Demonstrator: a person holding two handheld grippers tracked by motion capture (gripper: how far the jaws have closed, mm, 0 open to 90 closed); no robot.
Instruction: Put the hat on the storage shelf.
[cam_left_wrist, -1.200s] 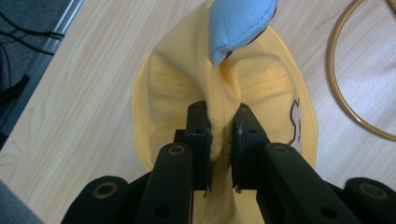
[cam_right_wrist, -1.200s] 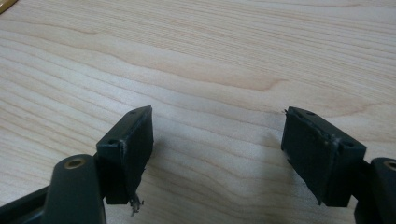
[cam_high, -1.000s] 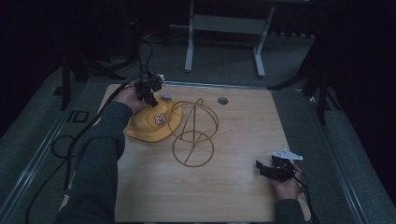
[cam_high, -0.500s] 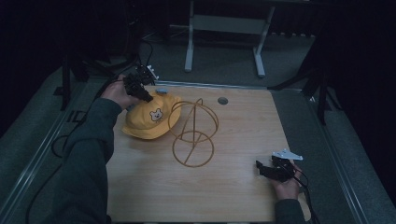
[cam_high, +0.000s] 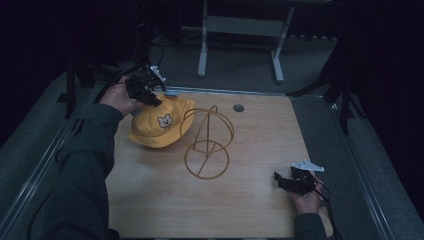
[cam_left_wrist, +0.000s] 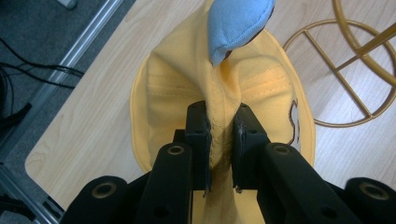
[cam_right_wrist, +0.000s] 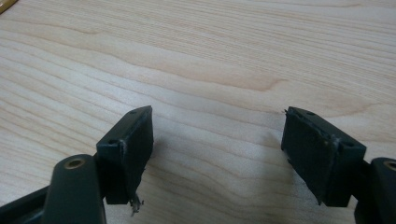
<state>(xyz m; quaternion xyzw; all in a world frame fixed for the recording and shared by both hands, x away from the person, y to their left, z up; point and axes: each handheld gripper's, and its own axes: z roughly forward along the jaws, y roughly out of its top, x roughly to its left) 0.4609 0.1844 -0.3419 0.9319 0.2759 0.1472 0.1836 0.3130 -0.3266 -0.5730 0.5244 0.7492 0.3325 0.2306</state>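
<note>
the left gripper (cam_high: 146, 91) sits over the far left corner of the wooden surface (cam_high: 165, 200), its fingers (cam_left_wrist: 198, 133) clamped tight on a pinched fold of the yellow hat (cam_high: 157, 125). in the left gripper view the fabric rises between the two black pads in a narrow ridge, and a blue patch (cam_left_wrist: 236, 23) of the hat shows beyond the pinch. the hat hangs from that grip with its back edge lifted, while its brim spreads below toward the surface; whether the brim's near edge touches the wood is hard to tell. a small bear face is printed on the side facing the camera. just beside the hat, to its right, stands a gold wire stand (cam_high: 207, 142) with a round base ring lying flat on the surface and an upright hoop above it; the hat's brim is very close to the hoop. the right gripper (cam_high: 292, 182) rests low at the near right corner, well apart from the hat, its fingers (cam_right_wrist: 128, 149) spread wide with bare wood between them.
</note>
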